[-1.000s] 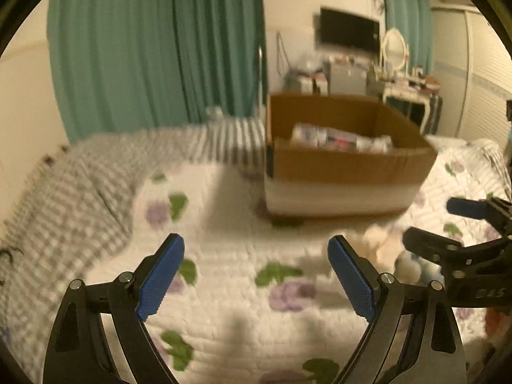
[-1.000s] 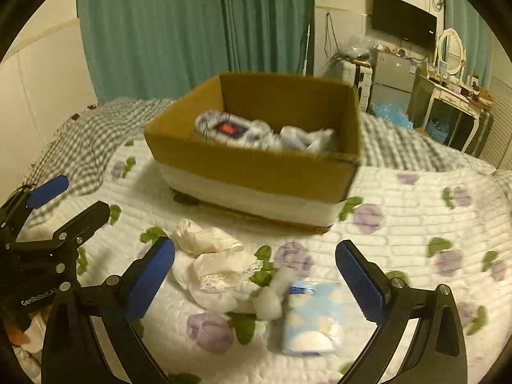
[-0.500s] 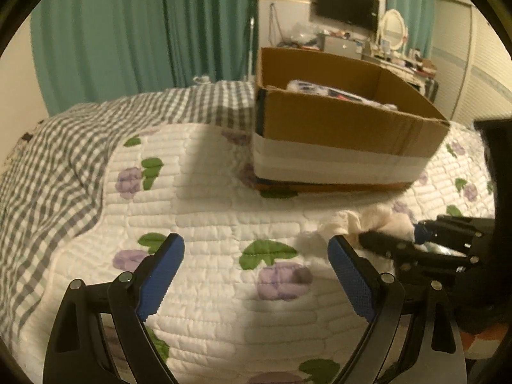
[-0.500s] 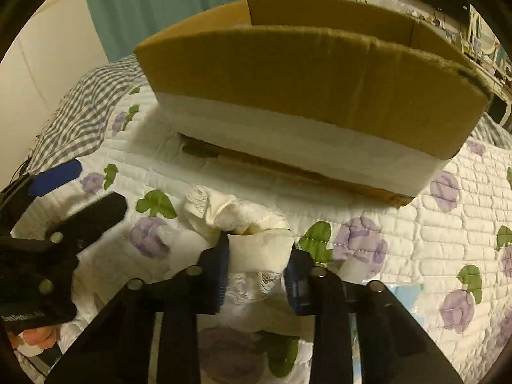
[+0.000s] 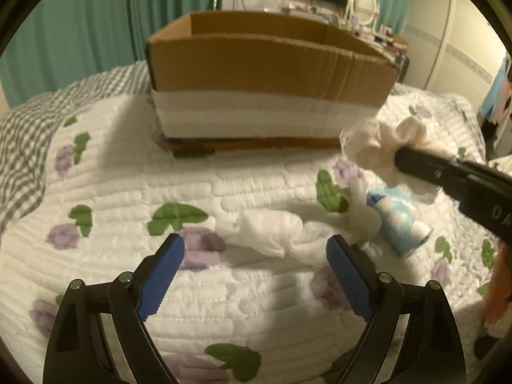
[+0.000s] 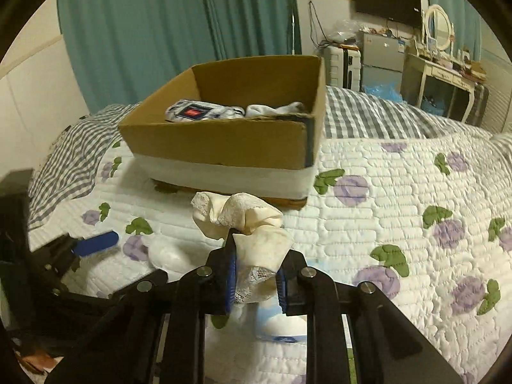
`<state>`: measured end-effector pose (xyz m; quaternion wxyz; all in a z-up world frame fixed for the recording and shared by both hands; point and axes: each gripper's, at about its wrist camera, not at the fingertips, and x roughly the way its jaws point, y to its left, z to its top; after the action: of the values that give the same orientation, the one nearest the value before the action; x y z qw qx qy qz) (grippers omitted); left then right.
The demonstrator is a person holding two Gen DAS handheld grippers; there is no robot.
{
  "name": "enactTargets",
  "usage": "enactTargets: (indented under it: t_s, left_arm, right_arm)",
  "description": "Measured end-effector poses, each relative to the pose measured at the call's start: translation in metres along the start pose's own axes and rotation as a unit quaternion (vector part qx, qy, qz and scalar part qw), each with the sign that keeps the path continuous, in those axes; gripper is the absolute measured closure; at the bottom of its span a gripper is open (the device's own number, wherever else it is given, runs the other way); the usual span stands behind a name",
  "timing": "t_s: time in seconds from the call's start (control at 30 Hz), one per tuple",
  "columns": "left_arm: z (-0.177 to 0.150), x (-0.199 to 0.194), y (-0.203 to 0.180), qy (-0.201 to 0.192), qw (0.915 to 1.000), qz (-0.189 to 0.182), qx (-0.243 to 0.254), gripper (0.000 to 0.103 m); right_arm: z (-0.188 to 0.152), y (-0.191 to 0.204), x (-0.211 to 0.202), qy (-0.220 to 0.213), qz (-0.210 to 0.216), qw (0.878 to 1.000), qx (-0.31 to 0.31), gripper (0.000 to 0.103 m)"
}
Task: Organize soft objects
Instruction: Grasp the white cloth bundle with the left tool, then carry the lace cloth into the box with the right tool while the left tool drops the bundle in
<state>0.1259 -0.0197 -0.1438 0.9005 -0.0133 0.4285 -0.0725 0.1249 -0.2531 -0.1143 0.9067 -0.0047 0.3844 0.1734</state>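
My right gripper (image 6: 256, 267) is shut on a cream lace-trimmed cloth (image 6: 238, 217) and holds it above the quilt, in front of the cardboard box (image 6: 224, 147). In the left wrist view the same cloth (image 5: 380, 147) hangs from the right gripper (image 5: 403, 160) near the box's (image 5: 265, 64) right corner. My left gripper (image 5: 252, 275) is open and empty, low over the quilt, just short of a white crumpled cloth (image 5: 275, 233). A light blue tissue pack (image 5: 400, 220) lies to the right of it. The box holds a patterned pack (image 6: 195, 112) and a white sock (image 6: 275, 108).
The bed has a white floral quilt (image 5: 128, 192) with a grey checked blanket (image 5: 19, 147) at its left and back. Teal curtains (image 6: 160, 32) hang behind. A fridge, a dresser with a mirror (image 6: 438, 28) and a wall TV stand at the back right.
My right gripper has lifted the cream cloth off the quilt, so the box's inside shows again. My left gripper has moved closer to the white cloth and the box.
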Motion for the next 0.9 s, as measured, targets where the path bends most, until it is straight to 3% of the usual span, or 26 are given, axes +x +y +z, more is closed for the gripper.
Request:
enactTargets:
  t_s: [0.17,0.2,0.23,0.27,0.4,0.6,0.9]
  left_arm:
    - [0.007,0.016,-0.005,0.009,0.9997,-0.021,0.005,0.022]
    - [0.008,0.020,-0.008,0.012,0.9996,-0.025,0.008,0.028]
    - [0.010,0.026,-0.011,0.017,0.9994,-0.028,0.014,0.045]
    - [0.010,0.033,-0.013,0.026,0.9990,-0.030,0.021,0.053]
    - [0.005,0.036,-0.016,0.038,0.9979,-0.039,0.034,0.066]
    - [-0.001,0.007,-0.006,0.012,0.9973,-0.068,0.026,0.068]
    - [0.010,-0.071,0.005,-0.058,0.9969,-0.046,0.026,0.068]
  right_arm:
    - [0.000,0.004,0.012,0.011,-0.009,1.000,-0.010,0.084]
    - [0.000,0.005,0.013,0.013,-0.011,1.000,-0.013,0.084]
    - [0.000,0.006,0.015,0.014,-0.012,1.000,-0.015,0.084]
    - [0.000,0.006,0.016,0.016,-0.012,1.000,-0.016,0.084]
    - [-0.001,0.004,0.015,0.017,-0.014,1.000,-0.013,0.084]
    - [-0.004,0.005,0.005,0.009,-0.014,1.000,-0.009,0.084]
    - [-0.001,0.017,-0.048,-0.032,-0.015,0.999,-0.010,0.084]
